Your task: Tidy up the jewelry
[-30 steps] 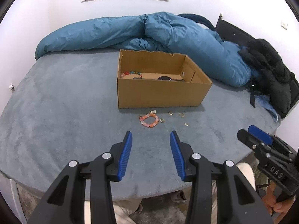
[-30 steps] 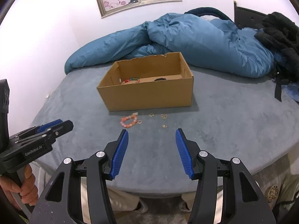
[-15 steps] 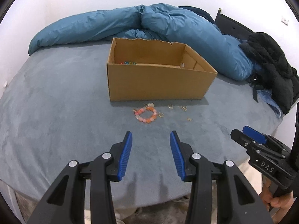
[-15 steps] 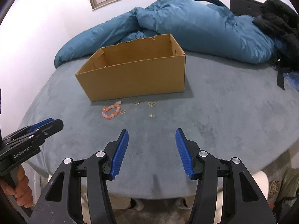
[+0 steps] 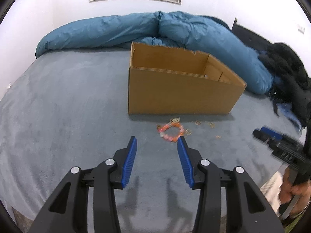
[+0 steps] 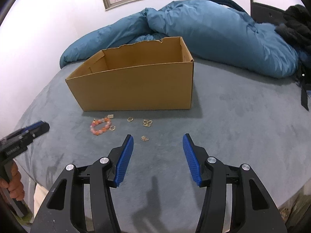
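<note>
Grey bed (image 6: 243, 116) carries your cardboard box (image 6: 136, 85), with a bead bracelet (image 6: 100, 126) and gold rings (image 6: 147, 123) lying before it. Your left tongs (image 5: 156, 142) and right tongs (image 6: 157, 138) both gape wide, holding nothing.

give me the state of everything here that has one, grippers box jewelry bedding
left gripper: open, empty
right gripper: open, empty
cardboard box: open-topped, upright on the bed
orange bead bracelet: loose on the bed, outside the box
gold rings: scattered on the bed in front of the box
blue duvet: bunched up behind the box
</note>
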A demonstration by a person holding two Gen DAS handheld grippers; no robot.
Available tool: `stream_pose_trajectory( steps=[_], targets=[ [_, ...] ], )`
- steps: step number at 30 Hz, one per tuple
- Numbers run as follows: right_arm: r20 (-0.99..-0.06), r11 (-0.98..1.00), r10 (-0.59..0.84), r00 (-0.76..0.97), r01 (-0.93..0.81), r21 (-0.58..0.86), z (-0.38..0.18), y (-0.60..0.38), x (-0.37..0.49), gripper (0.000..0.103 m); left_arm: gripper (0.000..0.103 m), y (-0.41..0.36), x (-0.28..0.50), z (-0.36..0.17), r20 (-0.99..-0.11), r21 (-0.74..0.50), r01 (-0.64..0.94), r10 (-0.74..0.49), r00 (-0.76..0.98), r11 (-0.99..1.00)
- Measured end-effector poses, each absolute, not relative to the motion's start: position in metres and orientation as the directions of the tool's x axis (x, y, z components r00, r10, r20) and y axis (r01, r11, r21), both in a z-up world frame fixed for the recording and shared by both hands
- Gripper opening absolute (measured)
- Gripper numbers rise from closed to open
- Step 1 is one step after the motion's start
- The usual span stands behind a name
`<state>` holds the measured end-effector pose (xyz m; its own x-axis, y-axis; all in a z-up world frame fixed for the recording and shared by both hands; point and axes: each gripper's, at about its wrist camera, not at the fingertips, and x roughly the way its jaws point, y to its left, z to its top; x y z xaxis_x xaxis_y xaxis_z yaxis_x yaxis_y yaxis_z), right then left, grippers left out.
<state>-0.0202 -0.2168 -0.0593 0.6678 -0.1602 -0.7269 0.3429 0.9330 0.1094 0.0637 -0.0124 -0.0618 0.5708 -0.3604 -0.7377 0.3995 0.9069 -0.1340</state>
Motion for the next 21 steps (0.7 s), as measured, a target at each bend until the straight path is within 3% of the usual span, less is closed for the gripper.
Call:
stream_pose_trajectory(
  steps=[9, 21],
  targets=[
    [-0.731, 0.973, -0.092, 0.676, 0.215, 0.077, -0.080, -0.208, -0.003, 0.048, 0.042, -0.022, 0.067, -0.086, -0.717, -0.096, 0.492, -0.402, 0.569, 0.865],
    [-0.735, 0.996, -0.066, 0.675, 0.089, -0.007, -0.102, -0.198, 0.015, 0.037, 0.042, -0.069, 0.057, -0.097, -0.678, -0.047, 0.668, -0.515, 0.524, 0.743]
  ],
)
